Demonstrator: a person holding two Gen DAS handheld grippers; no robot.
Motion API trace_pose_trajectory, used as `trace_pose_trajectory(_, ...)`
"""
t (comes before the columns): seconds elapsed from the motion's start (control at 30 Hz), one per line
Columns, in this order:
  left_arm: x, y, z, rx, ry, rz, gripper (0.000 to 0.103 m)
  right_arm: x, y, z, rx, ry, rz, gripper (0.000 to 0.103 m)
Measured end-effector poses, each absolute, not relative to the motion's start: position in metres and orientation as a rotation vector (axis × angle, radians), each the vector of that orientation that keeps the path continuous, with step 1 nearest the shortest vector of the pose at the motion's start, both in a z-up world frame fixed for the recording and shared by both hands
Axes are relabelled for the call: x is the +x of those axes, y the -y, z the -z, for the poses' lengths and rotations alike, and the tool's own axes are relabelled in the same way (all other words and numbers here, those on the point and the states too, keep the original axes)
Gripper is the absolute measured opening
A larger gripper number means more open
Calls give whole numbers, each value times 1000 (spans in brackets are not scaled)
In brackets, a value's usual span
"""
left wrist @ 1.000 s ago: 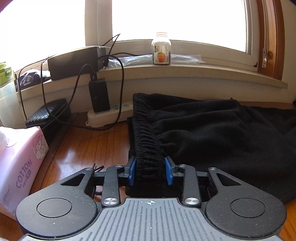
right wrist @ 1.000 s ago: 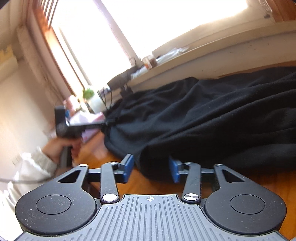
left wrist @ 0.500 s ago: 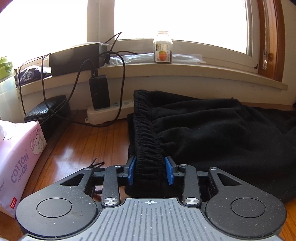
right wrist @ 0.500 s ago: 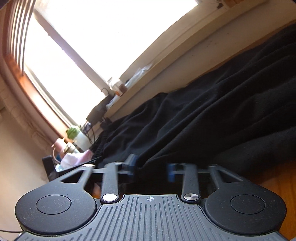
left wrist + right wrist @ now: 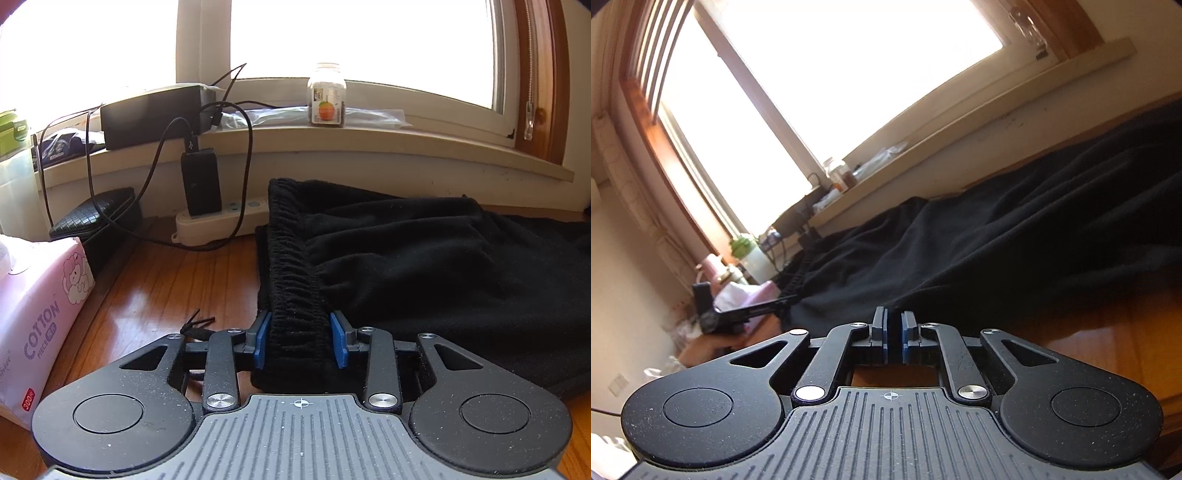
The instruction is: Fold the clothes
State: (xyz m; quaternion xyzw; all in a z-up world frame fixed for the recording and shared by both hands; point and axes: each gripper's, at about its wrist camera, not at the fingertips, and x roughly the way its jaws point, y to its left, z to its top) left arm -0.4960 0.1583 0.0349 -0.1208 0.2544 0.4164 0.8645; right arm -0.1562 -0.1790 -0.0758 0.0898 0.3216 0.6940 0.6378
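Note:
Black fleece trousers (image 5: 424,266) lie spread over the wooden table (image 5: 166,288), with their elastic waistband (image 5: 291,258) running towards me. My left gripper (image 5: 300,334) is shut on the near end of that waistband, a blue pad against each side. In the right wrist view the same trousers (image 5: 997,251) stretch away to the right. My right gripper (image 5: 894,325) sits at their near edge, jaws opening slightly from a narrow slit that dark cloth seems to fill. A person's hand (image 5: 709,349) holds the left gripper at the far left.
A white power strip (image 5: 221,221) with a black charger (image 5: 201,184) and cables lies against the wall behind the waistband. A pink tissue pack (image 5: 40,317) and a black case (image 5: 92,218) stand at the left. A jar (image 5: 327,96) is on the windowsill.
The right gripper's jaws came from wide apart to nearly together at the trousers' edge, and its view rolled and swung along the cloth. The left gripper kept still on the waistband.

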Motion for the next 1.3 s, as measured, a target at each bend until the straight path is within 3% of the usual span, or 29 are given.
trace_pose_trajectory(0.4, -500, -153, -51, -195, -537, -866, 35, -122, 207, 62, 155, -596, -1436, 16)
trace_pose_trajectory(0.57, -510, -148, -62, -187, -508, -885, 44, -118, 200, 58, 46, -489, -1388, 24)
trace_pose_trajectory(0.67, -511, -151, -74, -170, -481, -899, 45, -115, 188, 62, 9, -474, -1390, 25)
trace_pose_trajectory(0.73, -509, -155, -82, -165, -465, -897, 52, -114, 178, 64, 2, -472, -1391, 25)
trace_pose_trajectory(1.03, -410, -182, -84, -52, -556, -716, 56, -108, 150, 78, -68, -491, -1409, 36)
trace_pose_trajectory(1.3, -320, -218, -60, -79, -599, -564, 56, -99, 138, 75, -86, -500, -1431, 53)
